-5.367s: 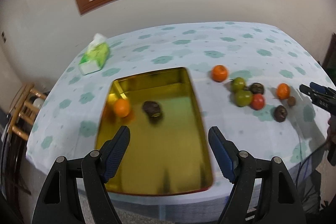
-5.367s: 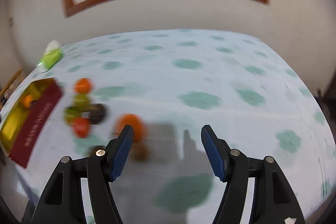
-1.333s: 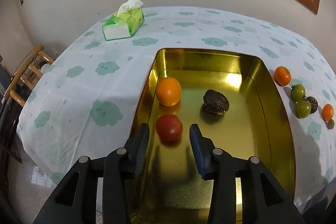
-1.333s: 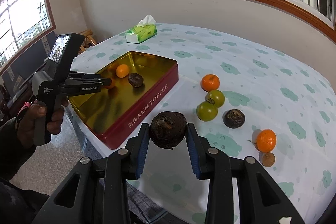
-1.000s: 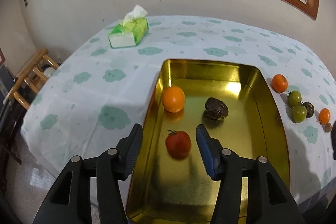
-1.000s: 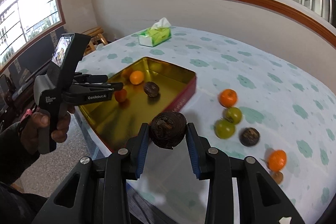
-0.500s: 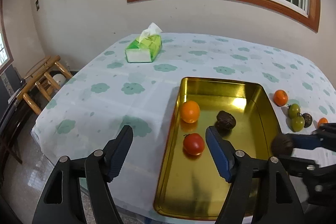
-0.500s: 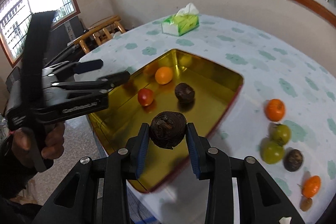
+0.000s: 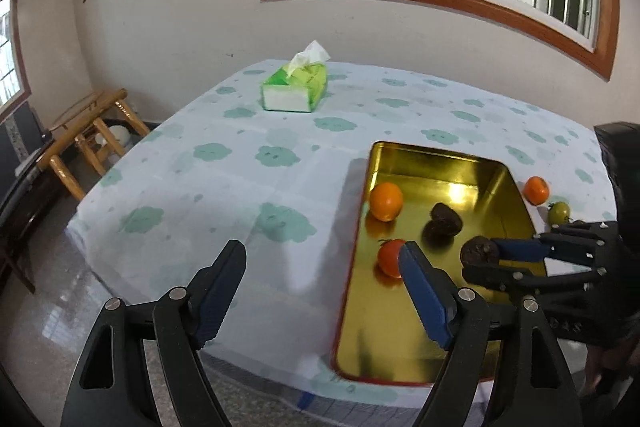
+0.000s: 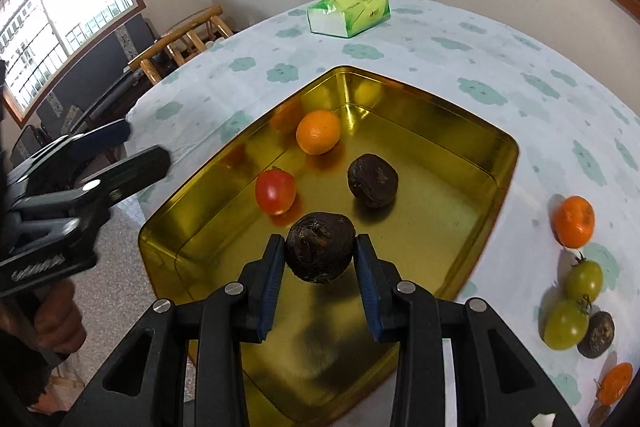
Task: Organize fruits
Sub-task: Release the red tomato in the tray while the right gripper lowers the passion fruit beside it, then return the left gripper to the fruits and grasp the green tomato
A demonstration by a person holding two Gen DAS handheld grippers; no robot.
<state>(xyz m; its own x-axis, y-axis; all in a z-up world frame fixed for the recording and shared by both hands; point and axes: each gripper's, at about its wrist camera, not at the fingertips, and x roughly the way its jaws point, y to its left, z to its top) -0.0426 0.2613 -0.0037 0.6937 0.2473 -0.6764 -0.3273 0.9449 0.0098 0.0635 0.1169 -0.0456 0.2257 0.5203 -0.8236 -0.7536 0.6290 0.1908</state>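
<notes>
The left gripper (image 10: 138,147) hangs empty, jaws just spread wide, beside the shiny gold rectangular tin tray (image 10: 502,163) holding three fruits, the right gripper (image 10: 320,259) pinches a fourth dark wrinkled round fruit (image 10: 320,251) over it, five more sit on the cloud-print tabletop (image 10: 460,59), rightmost one cut off.

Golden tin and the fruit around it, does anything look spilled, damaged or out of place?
Nothing stands out. The golden tin sits flat, holding an orange, a red tomato and a dark fruit. The other fruits rest on the tablecloth beside it.
</notes>
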